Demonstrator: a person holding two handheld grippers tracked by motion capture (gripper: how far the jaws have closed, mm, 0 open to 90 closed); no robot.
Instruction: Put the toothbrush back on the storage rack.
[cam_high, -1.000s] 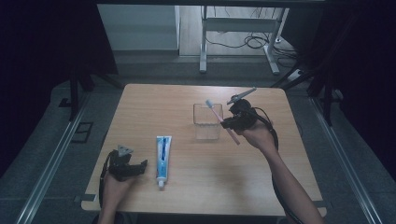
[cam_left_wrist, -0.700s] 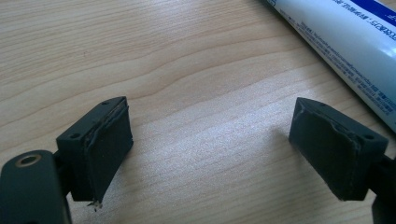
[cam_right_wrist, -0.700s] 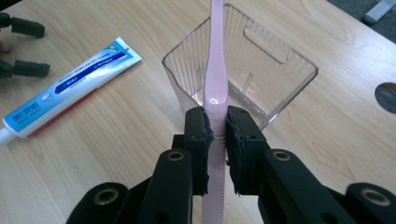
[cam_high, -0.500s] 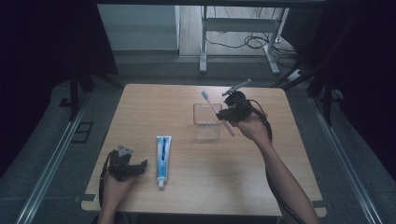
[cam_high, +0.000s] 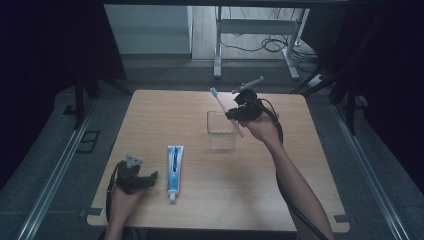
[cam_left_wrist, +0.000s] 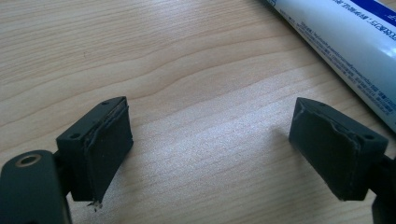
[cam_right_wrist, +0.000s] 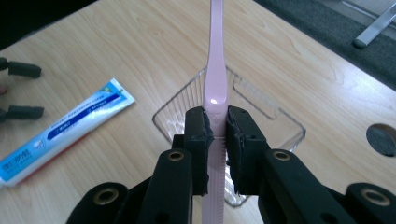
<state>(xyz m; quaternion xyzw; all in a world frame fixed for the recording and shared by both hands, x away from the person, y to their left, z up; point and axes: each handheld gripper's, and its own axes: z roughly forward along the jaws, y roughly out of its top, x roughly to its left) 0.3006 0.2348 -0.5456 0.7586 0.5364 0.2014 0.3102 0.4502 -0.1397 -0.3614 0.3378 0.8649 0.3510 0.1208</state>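
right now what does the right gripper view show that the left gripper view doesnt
Right gripper view: the right gripper shut on a pink toothbrush, over a clear cup. Left gripper view: the left gripper with jaws open, nothing between them, just above bare wood. Both: the toothpaste tube lying flat on the table.

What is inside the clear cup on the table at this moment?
Nothing can be seen resting in the clear cup; its ribbed bottom shows bare. The pink toothbrush is clamped in the right claw above it. That claw covers the cup's near part, so that part cannot be checked.
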